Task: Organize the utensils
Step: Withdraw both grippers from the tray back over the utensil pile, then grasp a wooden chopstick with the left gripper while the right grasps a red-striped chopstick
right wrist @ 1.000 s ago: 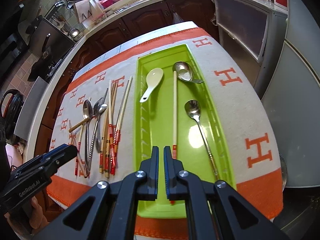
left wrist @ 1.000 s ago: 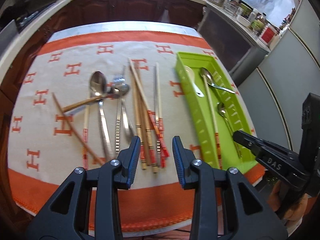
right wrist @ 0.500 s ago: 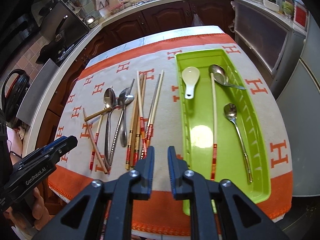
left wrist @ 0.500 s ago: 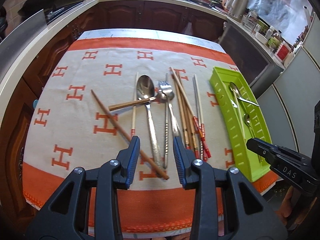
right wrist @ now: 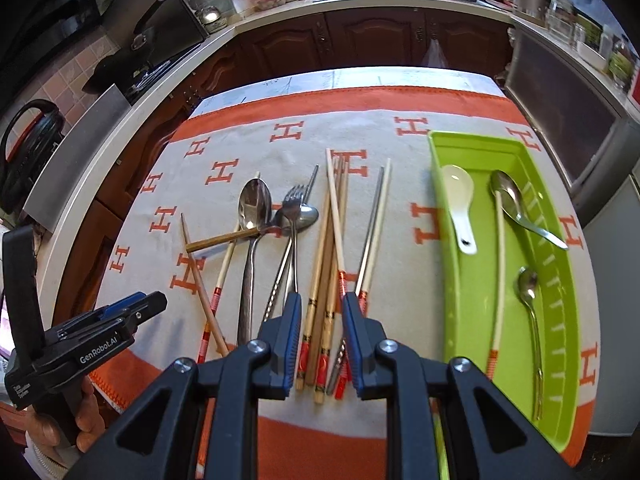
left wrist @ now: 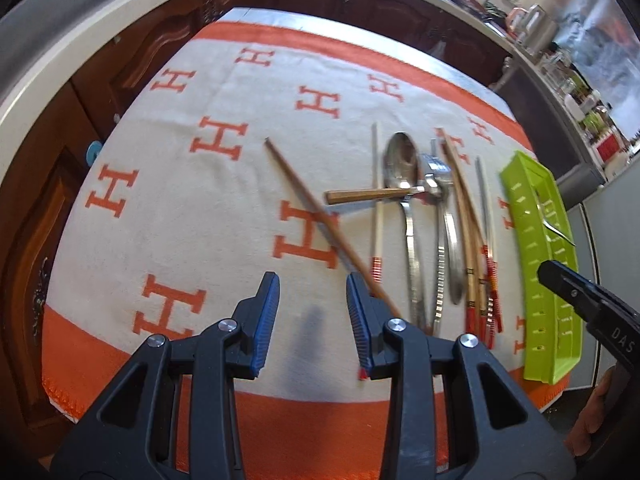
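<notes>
A pile of loose utensils lies on the cloth: a big metal spoon (right wrist: 253,208), a fork (right wrist: 293,200), a wood-handled utensil (left wrist: 368,196), a dark brown chopstick (left wrist: 320,220) lying askew, and a bundle of chopsticks (right wrist: 328,272) with red-banded ends. The green tray (right wrist: 464,280) at the right holds a white ceramic spoon (right wrist: 460,200), two metal spoons and one pale chopstick (right wrist: 500,272). My right gripper (right wrist: 320,320) is open above the near ends of the chopstick bundle. My left gripper (left wrist: 312,308) is open over bare cloth, its right finger beside the brown chopstick.
The table carries a cream cloth (left wrist: 224,184) with orange H marks and orange borders. Dark wooden cabinets (right wrist: 376,40) and a pale counter run behind and to the left. A grey appliance (right wrist: 568,120) stands close to the tray's right side.
Both grippers have swung left: the right one from over the tray to over the chopstick bundle, opening as it went. The left one has moved from the bundle to the brown chopstick.
</notes>
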A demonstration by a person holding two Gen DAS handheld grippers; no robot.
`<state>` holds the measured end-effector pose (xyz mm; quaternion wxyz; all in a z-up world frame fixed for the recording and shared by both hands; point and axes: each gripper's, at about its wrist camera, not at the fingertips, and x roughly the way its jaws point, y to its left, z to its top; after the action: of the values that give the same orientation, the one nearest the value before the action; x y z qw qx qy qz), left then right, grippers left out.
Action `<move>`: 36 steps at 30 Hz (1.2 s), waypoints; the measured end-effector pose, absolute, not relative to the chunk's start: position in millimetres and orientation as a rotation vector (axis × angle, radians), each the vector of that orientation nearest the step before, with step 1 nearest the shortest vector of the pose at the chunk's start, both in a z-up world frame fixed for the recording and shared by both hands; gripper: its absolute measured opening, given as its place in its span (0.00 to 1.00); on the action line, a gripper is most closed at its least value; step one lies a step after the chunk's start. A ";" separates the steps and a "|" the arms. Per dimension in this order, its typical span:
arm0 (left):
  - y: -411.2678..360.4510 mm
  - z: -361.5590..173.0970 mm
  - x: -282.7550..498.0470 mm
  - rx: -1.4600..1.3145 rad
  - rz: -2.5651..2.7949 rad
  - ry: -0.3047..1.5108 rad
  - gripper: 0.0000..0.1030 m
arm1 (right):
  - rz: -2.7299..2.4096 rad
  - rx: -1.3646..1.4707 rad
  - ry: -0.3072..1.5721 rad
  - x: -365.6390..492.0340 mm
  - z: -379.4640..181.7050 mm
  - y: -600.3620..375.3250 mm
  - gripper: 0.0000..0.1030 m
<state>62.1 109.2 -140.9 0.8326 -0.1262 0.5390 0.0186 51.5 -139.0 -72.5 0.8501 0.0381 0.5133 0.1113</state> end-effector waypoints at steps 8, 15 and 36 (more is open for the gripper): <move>125.4 -168.0 86.0 -0.340 0.053 1.195 0.30 | 0.227 0.012 1.102 93.8 -98.5 -124.6 0.20; 115.7 -173.0 106.3 -0.352 0.036 1.196 0.30 | 0.249 0.041 1.174 114.7 -124.4 -128.8 0.20; 98.4 -175.6 122.8 -0.286 0.196 1.241 0.60 | 0.311 0.075 1.176 115.0 -135.4 -138.6 0.05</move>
<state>122.8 98.4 -175.6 0.7994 -0.1335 0.5786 0.0915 115.0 -138.6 -135.4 0.8199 0.0354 0.5524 0.1459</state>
